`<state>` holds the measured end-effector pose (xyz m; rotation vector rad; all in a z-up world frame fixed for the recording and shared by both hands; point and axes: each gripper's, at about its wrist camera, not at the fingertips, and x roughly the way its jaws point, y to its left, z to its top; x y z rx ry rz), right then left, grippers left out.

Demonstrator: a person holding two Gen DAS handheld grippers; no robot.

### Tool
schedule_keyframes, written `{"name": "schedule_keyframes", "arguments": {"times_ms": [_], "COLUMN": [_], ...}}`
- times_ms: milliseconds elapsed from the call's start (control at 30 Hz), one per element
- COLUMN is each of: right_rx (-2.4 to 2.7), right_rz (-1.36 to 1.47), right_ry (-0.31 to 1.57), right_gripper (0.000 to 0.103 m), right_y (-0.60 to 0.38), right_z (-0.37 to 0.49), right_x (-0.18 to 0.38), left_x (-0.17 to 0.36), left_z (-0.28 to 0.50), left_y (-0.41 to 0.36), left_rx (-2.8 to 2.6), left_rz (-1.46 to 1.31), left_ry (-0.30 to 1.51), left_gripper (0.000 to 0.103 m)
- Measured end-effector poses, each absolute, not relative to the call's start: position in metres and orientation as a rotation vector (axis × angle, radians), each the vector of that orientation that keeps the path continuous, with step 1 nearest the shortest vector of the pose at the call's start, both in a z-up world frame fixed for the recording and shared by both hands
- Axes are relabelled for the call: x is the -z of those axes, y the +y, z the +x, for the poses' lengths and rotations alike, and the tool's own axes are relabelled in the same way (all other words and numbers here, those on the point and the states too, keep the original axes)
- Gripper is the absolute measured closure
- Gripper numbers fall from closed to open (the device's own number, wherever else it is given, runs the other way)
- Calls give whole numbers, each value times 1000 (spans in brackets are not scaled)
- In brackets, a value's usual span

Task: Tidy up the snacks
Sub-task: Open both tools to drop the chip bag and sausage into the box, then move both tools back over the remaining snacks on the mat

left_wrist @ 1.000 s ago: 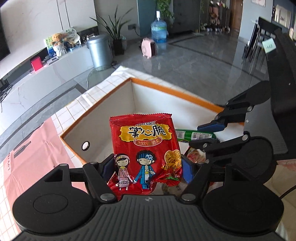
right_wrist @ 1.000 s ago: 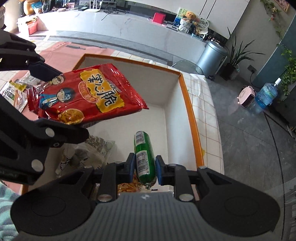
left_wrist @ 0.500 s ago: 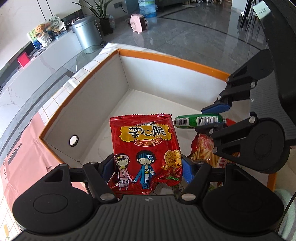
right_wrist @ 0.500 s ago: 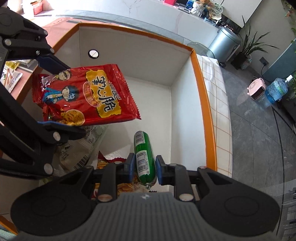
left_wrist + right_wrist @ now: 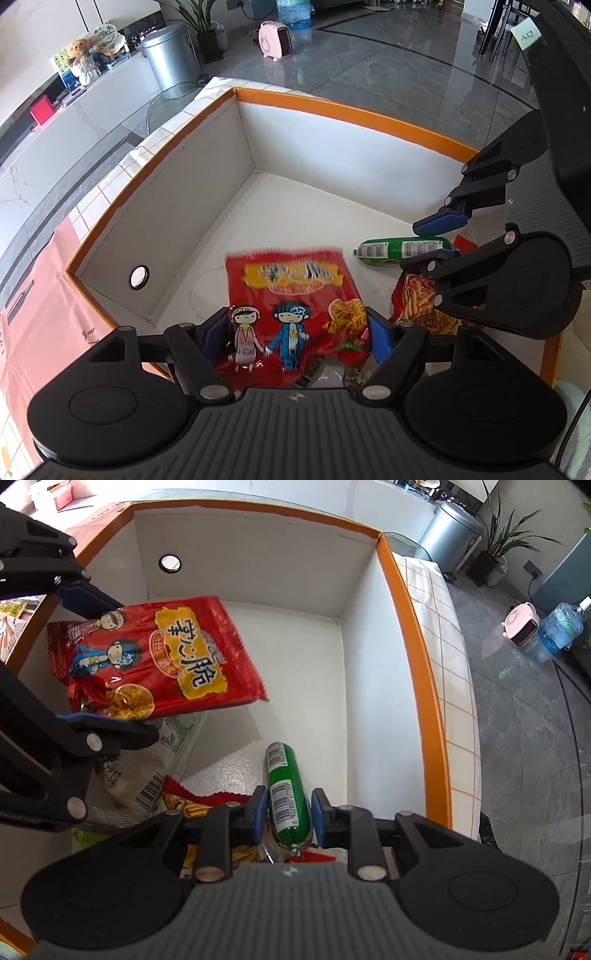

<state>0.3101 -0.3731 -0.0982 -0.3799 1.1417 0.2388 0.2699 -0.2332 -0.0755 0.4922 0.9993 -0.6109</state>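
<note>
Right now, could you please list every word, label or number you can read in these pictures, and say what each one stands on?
"掌心脆": on the yellow banner of the red snack packet.
Barcode digits on the green sausage: too small to read.
Print on the clear packet under it: too small.
Green note on the chair: handwriting unclear.

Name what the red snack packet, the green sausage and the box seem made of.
Red snack packet: glossy plastic film, shiny, crinkled, serrated edge. Green sausage: smooth plastic casing, apparently clipped at the end. Box: probably matte white cardboard, orange rim, folded corners.
</note>
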Motion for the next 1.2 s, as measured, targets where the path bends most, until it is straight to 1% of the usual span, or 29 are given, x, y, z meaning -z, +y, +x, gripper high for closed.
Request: {"name": "schedule_keyframes", "arguments": {"times_ms": [33, 100, 167, 333, 533, 833, 1000, 1200], "right_rx": [-237, -232, -228, -215, -177, -103, -104, -135], "right_rz": [-378, -377, -369, -347, -326, -245, -180, -73], "right_ry": [1137, 1122, 1112, 1081, 1044, 898, 811, 737], "right_gripper": [76, 71, 68, 53, 41, 34, 34, 23], "right_y": [-373, -374, -374, -372, -371, -362, -348, -322], "right_z": [309, 307, 305, 295, 282, 243, 217, 187], "right_x": [96, 91, 86, 69, 48, 12, -3, -8], "left_x": [75, 72, 69, 52, 29, -14, -32, -42], "left_z": [271, 269, 266, 255, 239, 206, 187, 164], "left_y": [-234, -233, -233, -230, -222, -189, -165, -134], "left_rx": [616, 620, 617, 625, 618, 552, 501, 413], "left_rz": [491, 486, 487, 484, 465, 339, 274, 234], "left_ry": [998, 998, 993, 943, 881, 736, 673, 626], "left_gripper": [14, 14, 13, 13, 12, 12, 12, 12]}}
